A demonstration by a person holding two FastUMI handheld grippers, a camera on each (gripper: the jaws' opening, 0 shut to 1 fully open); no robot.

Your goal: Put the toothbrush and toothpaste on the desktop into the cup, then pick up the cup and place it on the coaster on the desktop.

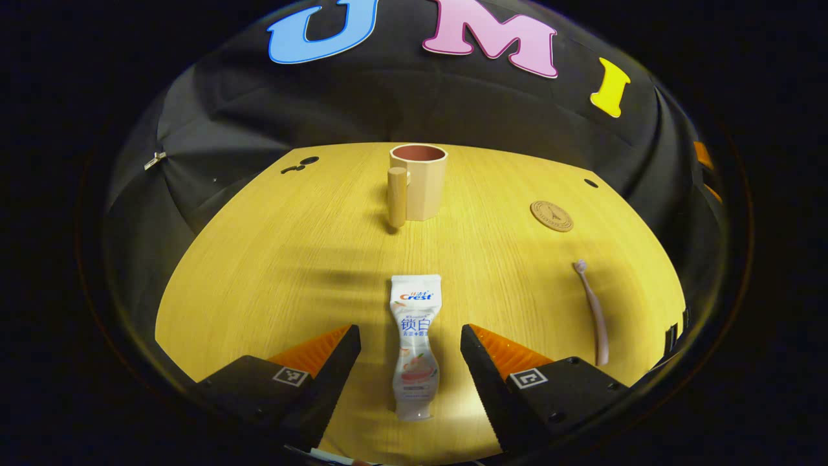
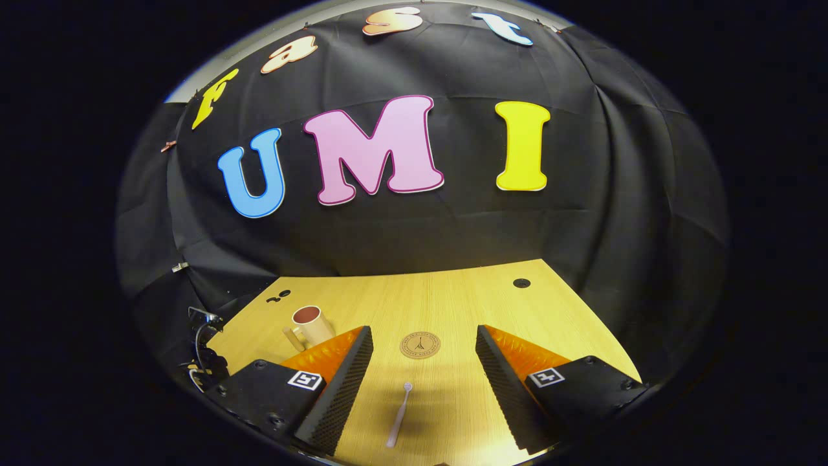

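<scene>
1. The left hand-held gripper hangs with its fingers wide apart on either side of the toothpaste, touching nothing. The tube lies flat on the desk near the near edge, lengthwise toward the far edge, cap end nearest the camera as far as I can tell.
2. The right hand-held gripper is likewise spread and empty. The toothbrush lies flat on the desk between its fingers, head pointing toward the coaster.
3. The cup stands upright toward the far edge, mouth open, its handle on the side facing the left gripper view. The coaster sits apart from it, toward the right side of the desk, bare.
4. Judged by looks, the toothpaste is a soft, light plastic tube that dents under pressure and has a glossy, slippery skin. The narrow waist near the middle looks the best place to pinch across its width, with mild force so it does not buckle.
5. The toothbrush looks thin, stiff and very light; it lies low on the desk, so the fingertips must reach the surface and close across the handle near mid-length.
6. The cup seems rigid and possibly breakable; the handle or the rim wall would give hold.
</scene>
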